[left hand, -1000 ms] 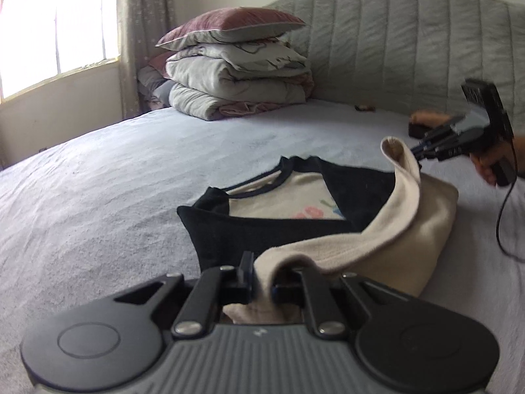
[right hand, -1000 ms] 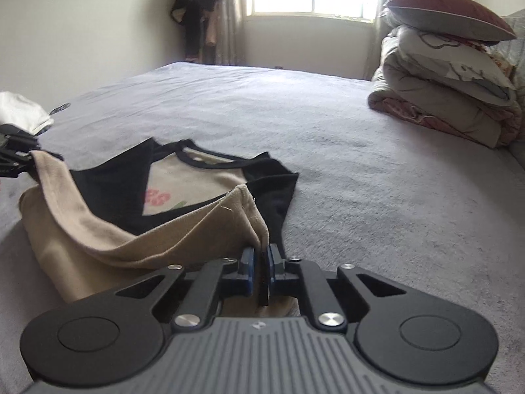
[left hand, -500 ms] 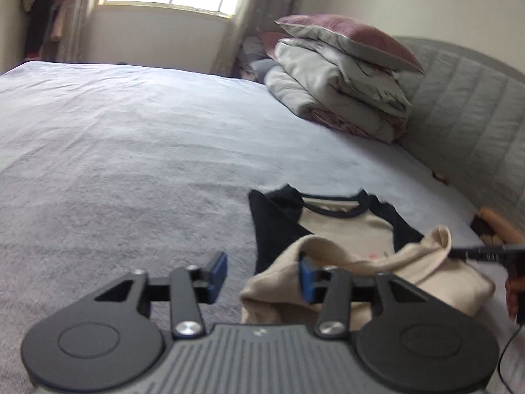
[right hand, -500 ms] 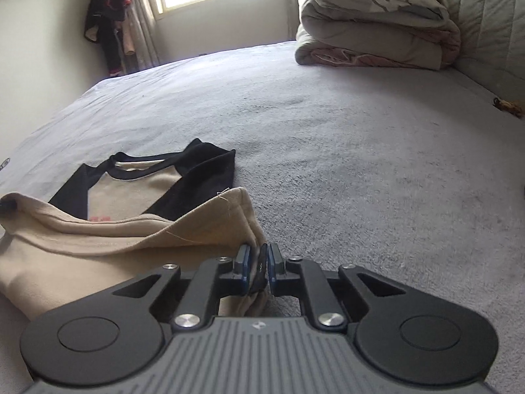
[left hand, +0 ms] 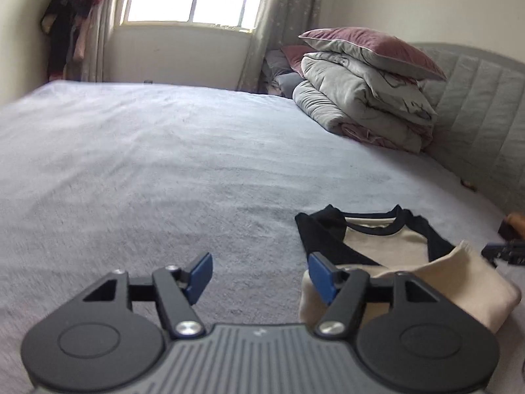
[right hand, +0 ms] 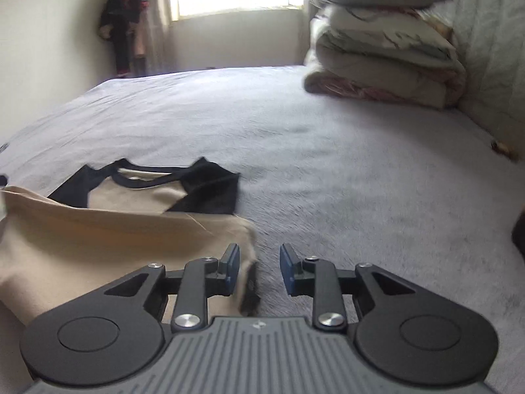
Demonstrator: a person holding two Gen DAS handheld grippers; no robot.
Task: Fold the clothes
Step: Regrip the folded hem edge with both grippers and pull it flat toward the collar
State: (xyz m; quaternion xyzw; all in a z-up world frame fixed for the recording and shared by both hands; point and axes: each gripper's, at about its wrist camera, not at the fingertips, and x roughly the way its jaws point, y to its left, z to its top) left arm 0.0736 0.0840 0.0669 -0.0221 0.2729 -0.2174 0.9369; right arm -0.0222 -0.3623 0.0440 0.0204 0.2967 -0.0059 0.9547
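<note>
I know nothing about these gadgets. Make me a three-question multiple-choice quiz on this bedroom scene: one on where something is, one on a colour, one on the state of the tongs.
1. Where does the stack of folded grey quilts lie?
A. On the floor
B. On the bed by the padded headboard
C. On a chair

2. What colour are the sleeves of the cream-bodied shirt?
A. Red
B. Green
C. Black

3. How do the left tongs and right tongs stand?
A. Both open, holding nothing
B. Both shut on the shirt
C. Only the left open

Answers:
1 B: the pile sits on the grey bedcover against the quilted grey headboard.
2 C: black sleeves and collar frame the cream front.
3 A: each pair of blue pads stands apart, with the cloth lying beside them, not pinched.
</note>
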